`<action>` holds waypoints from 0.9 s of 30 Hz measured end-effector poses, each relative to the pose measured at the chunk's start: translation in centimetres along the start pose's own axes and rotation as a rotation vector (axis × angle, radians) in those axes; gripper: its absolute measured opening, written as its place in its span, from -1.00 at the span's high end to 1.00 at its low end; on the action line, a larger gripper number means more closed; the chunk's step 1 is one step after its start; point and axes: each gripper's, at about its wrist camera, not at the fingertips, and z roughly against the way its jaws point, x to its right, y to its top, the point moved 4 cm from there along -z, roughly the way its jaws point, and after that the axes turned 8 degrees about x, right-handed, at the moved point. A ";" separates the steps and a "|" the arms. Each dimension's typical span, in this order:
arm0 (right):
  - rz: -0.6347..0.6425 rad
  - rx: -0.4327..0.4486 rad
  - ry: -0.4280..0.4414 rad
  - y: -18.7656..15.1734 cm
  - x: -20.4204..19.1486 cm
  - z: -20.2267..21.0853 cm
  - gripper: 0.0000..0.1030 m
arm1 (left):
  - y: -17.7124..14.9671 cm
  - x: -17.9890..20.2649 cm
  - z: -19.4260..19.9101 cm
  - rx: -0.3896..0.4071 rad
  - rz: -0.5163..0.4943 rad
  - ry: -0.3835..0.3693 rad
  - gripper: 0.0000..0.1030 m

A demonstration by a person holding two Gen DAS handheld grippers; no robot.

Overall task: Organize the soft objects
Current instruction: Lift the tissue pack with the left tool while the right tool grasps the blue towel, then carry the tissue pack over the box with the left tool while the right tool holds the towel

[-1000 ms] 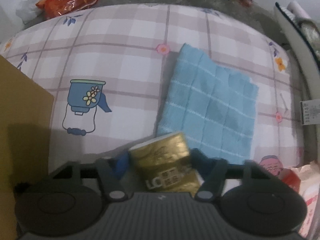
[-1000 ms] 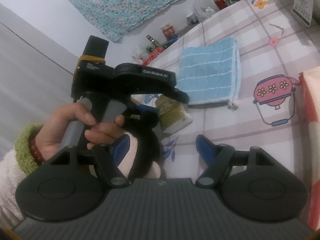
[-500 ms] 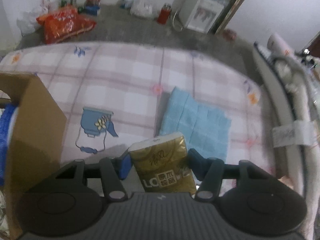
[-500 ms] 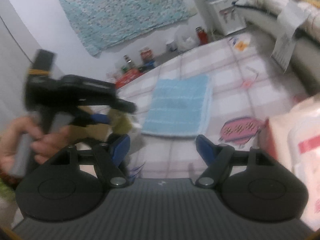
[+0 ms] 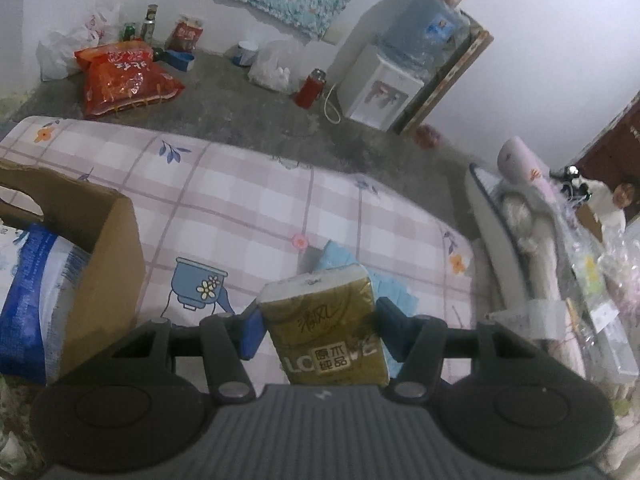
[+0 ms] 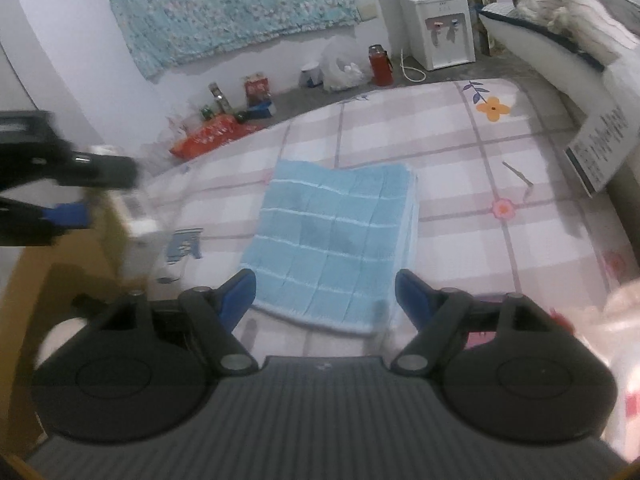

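My left gripper (image 5: 318, 320) is shut on a gold tissue pack (image 5: 324, 320), which is lifted above the checked sheet (image 5: 240, 200). A cardboard box (image 5: 116, 248) stands to its left with a blue-and-white package (image 5: 36, 280) inside. The pack hides most of the folded blue towel (image 5: 384, 284). In the right wrist view the towel (image 6: 332, 240) lies flat just beyond my right gripper (image 6: 326, 292), whose jaws are opening with nothing between them. The left gripper (image 6: 100, 196) and its pack (image 6: 136, 216) show blurred at the left, over the box (image 6: 24, 300).
Beyond the sheet's far edge, the grey floor holds a red bag (image 5: 124, 76), a red flask (image 5: 310, 88) and a water dispenser (image 5: 380, 88). Rolled bedding (image 5: 520, 240) lines the right side. A pink-and-white package (image 6: 624, 340) sits close at my right.
The left gripper has risen with the tissue pack and the box has come into its view at the left. The right gripper has swung away from the person's hand to face the towel, jaws slightly wider.
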 end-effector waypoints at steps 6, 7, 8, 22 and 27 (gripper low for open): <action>0.040 -0.044 -0.058 0.1 0.2 -4.4 -0.57 | 0.6 -0.6 0.7 0.040 0.031 -0.018 -0.13; 0.050 -0.057 -0.064 -0.1 0.3 -5.0 -0.60 | 0.6 -0.6 0.8 0.043 0.036 -0.020 -0.13; 0.075 -0.056 -0.080 -0.3 0.2 -5.4 -0.63 | 0.7 -0.6 0.8 0.046 0.038 -0.022 -0.13; 0.246 -0.126 -0.129 -1.9 -1.3 -3.6 0.31 | 0.1 0.1 2.9 0.054 0.043 -0.059 -0.13; 0.246 -0.180 -0.111 -3.7 -1.2 -0.9 0.31 | -0.9 0.7 5.0 0.048 0.040 -0.075 -0.13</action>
